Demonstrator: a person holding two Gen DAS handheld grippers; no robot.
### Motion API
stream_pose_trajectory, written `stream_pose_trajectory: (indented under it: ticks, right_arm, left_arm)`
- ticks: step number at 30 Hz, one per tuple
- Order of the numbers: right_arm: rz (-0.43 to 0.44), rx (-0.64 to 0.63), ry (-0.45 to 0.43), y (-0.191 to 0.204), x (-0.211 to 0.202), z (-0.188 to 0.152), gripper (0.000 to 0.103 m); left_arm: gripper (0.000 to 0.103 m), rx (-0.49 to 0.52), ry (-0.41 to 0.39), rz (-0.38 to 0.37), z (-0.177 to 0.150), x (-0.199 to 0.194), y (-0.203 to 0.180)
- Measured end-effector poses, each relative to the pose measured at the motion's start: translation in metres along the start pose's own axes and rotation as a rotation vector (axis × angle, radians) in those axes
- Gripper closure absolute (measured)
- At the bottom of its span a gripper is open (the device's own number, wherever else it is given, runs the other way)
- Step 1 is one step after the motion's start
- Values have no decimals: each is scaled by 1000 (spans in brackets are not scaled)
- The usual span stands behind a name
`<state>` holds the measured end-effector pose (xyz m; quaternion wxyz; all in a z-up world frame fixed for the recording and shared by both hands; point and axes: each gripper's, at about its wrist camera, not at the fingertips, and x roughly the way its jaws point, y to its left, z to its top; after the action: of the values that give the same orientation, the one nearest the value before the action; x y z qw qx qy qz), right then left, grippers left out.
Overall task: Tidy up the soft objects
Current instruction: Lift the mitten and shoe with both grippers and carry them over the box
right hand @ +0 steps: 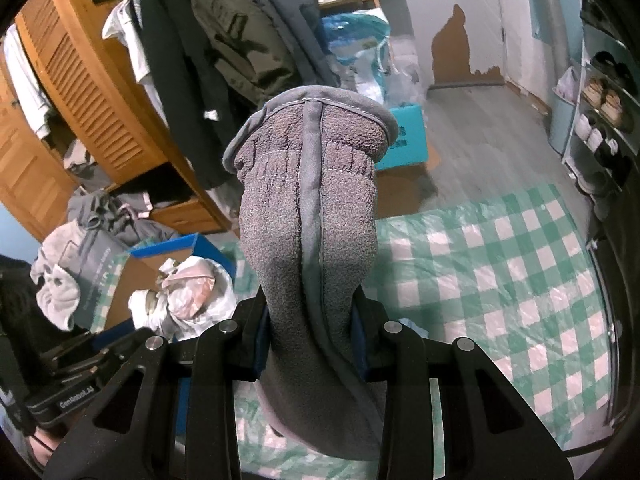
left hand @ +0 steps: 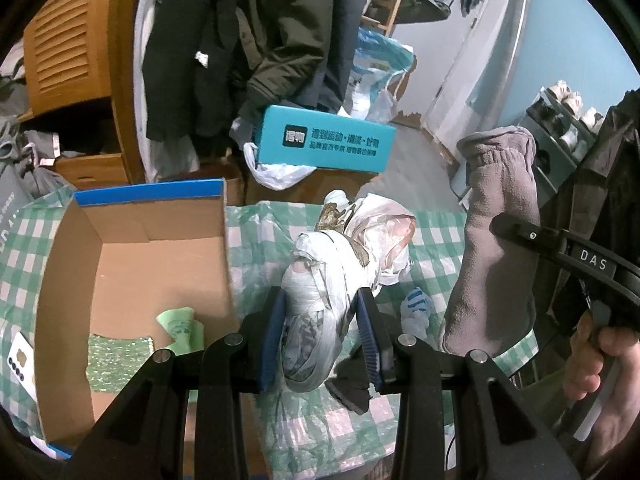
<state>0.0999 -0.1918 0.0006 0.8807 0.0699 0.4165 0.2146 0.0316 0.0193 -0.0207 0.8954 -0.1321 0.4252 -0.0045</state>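
Observation:
My left gripper (left hand: 322, 312) is shut on a white plastic-wrapped bundle (left hand: 320, 280) and holds it over the green checked cloth (left hand: 260, 240), just right of an open cardboard box (left hand: 132, 264). My right gripper (right hand: 310, 328) is shut on a grey fleece glove (right hand: 308, 208), held upright with its cuff on top. The glove also shows in the left wrist view (left hand: 496, 232), at the right. The bundle also shows in the right wrist view (right hand: 188, 288), at the left. The box holds a green sponge cloth (left hand: 120, 360) and a pale green bag (left hand: 180, 324).
A teal box (left hand: 324, 144) sits beyond the table on cardboard. Dark coats (left hand: 240, 40) hang by a wooden wardrobe (left hand: 68, 40). A blue-striped white item (left hand: 416, 308) and a dark scrap (left hand: 352, 388) lie on the cloth. A shoe rack (right hand: 604, 120) stands at the right.

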Motion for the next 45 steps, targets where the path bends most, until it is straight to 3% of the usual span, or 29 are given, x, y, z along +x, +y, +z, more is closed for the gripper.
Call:
stream_pose_trajectory:
  ticks: [18, 45]
  right_arm:
    - [88, -82, 20, 66, 12, 7, 71]
    - [204, -202, 88, 170, 49, 5, 71]
  left_arm:
    - [67, -69, -75, 39, -3, -41, 44]
    - [67, -193, -113, 117, -13, -71, 117]
